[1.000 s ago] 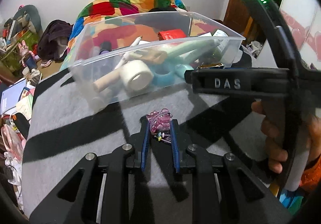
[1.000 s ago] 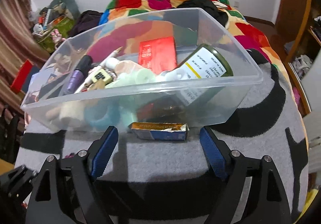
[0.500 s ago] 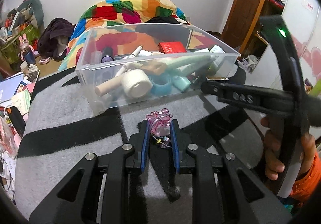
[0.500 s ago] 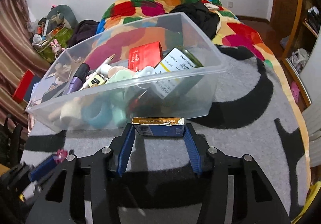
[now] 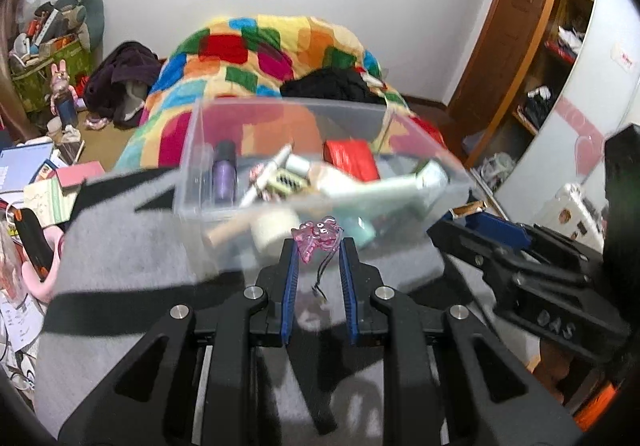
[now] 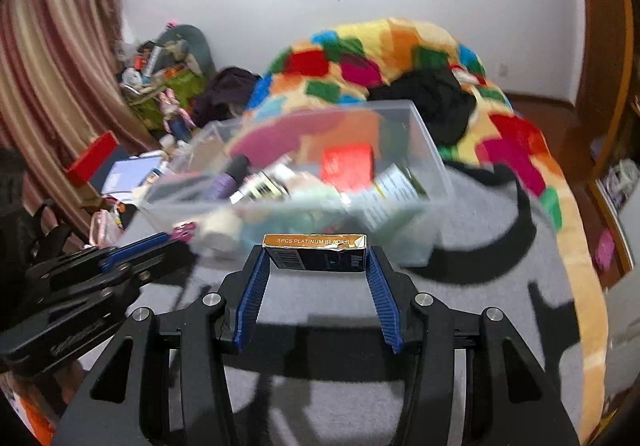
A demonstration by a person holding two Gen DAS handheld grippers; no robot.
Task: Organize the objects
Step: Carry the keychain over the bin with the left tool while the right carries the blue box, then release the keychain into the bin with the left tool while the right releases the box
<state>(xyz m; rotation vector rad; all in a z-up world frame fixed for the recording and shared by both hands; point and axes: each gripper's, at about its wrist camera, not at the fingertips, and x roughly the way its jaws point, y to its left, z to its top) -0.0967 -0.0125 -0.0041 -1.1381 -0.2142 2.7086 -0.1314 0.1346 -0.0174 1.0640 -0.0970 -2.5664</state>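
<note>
**A:** Starting from the left: the left gripper [image 5: 317, 246] is pinched narrow on a little pink charm [image 5: 316, 238], translucent plastic with a thin dark cord dangling below it. It's held up off the grey-and-black blanket [image 5: 132, 258], right in front of the near wall of the clear bin [image 5: 320, 114].

**B:** Makes sense, I'd guess it has to clear that wall before it can drop in. And the other side?

**A:** The right gripper [image 6: 316, 260] is clamped across the ends of a small blade box [image 6: 315, 253], dark blue with a gold top strip reading "5PCS PLATINUM BLADES", one corner a bit torn. Also lifted, just short of the bin.

**B:** So both get carried in together, probably. Bin looks packed already.

**A:** Yeah: a purple tube [image 5: 224, 176], a red box [image 5: 352, 160], a roll of tape [image 5: 274, 232], a labelled green jar [image 6: 394, 192]. Not much free space, so I'd aim for whatever gap is open on top.
</note>
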